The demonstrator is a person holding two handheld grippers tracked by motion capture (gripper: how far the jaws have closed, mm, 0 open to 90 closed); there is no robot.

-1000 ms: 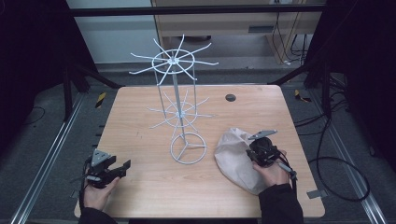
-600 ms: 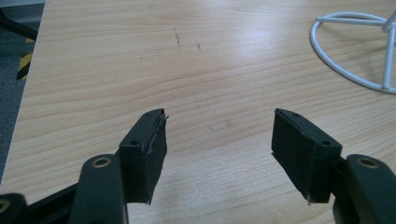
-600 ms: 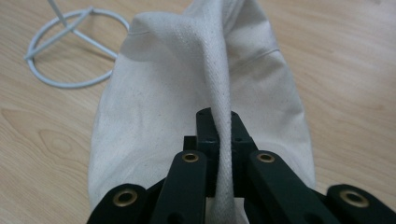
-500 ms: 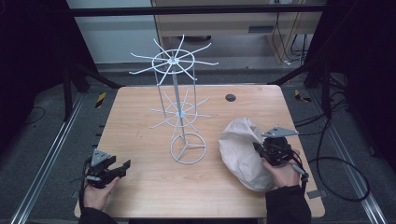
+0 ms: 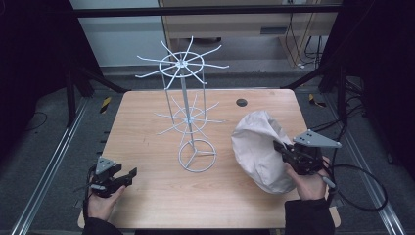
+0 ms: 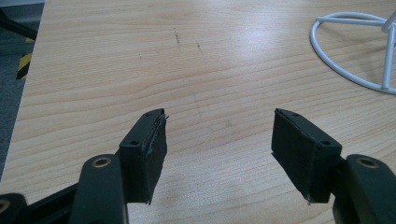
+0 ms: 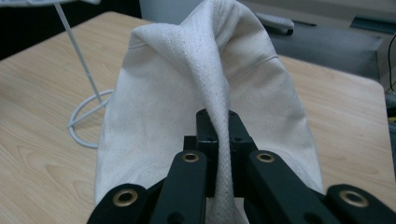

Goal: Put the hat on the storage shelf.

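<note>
Your left gripper (image 5: 128, 175) rests on the table (image 5: 147, 122) at the near corner, well to the near-left of the wire rack (image 5: 188, 117), jaws spread wide over bare wood with nothing between them; it hasn't shifted.

Your right gripper (image 7: 218, 135) is clamped on a strap of the cloth bag (image 5: 259, 147), the webbing pinched between the pads and running up over the bag's top. A second ago the bag lay slumped and flat to the near-right of the rack's ring base; now it stands taller and fuller, lifted by that strap, and your hand has risen and drawn away from the rack. Its lower part looks to be still on the wood.

Reading: the pick-up is holding. Next step is likely carrying the strap up toward one of the rack's radial hooks, beyond the bag. The strap is narrow, so watch for slipping.
</note>
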